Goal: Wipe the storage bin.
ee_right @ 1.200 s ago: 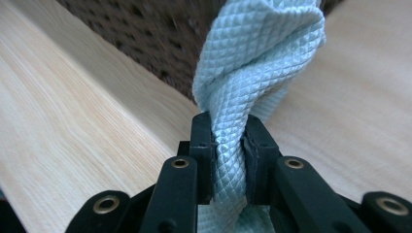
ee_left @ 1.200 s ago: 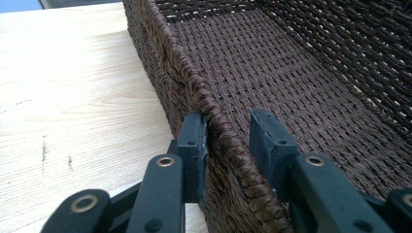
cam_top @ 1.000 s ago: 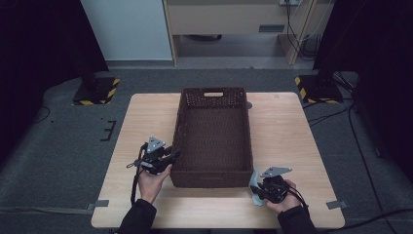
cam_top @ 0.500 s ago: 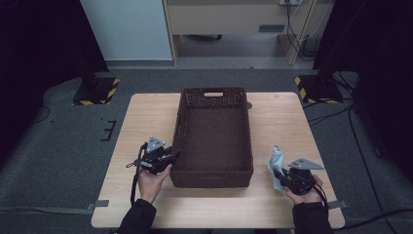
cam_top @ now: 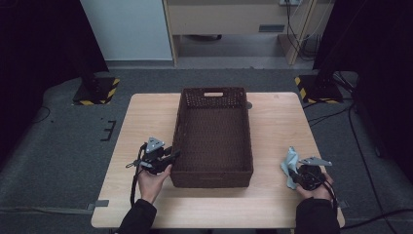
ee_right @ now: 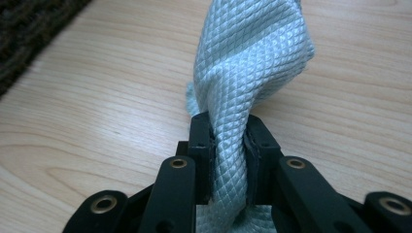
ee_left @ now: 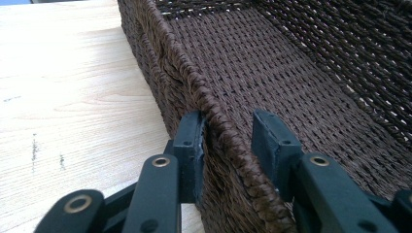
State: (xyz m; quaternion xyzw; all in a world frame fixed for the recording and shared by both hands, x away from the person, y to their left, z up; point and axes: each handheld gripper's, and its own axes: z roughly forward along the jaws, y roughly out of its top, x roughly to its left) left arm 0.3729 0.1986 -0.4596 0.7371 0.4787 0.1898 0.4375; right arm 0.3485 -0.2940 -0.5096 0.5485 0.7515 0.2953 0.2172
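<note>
A dark brown woven basket (cam_top: 213, 178) stands in the middle of the wooden table (cam_top: 146, 122). My left gripper (cam_top: 174, 155) sits at the basket's near left corner. In the left gripper view its jaws straddle the basket's (ee_left: 180, 63) left wall rim. The left gripper (ee_left: 233, 133) is open: the outer pad lies against the wall and the inner pad stands off from the rim. My right gripper (cam_top: 293, 169) is near the table's front right edge, shut on a pale blue-green cloth (cam_top: 290, 161). The cloth (ee_right: 252, 53) rises bunched from between the right gripper's (ee_right: 229, 141) pads.
The basket's inside looks empty, with a cut-out handle (cam_top: 213, 94) in its far wall. Bare tabletop lies left and right of the basket. Beyond the table are grey floor, two stands with yellow-black bases (cam_top: 97, 91), and a cabinet.
My right gripper has carried the cloth to the right, away from the basket's near right corner toward the table's right edge. The left gripper has stayed at the basket's wall.
</note>
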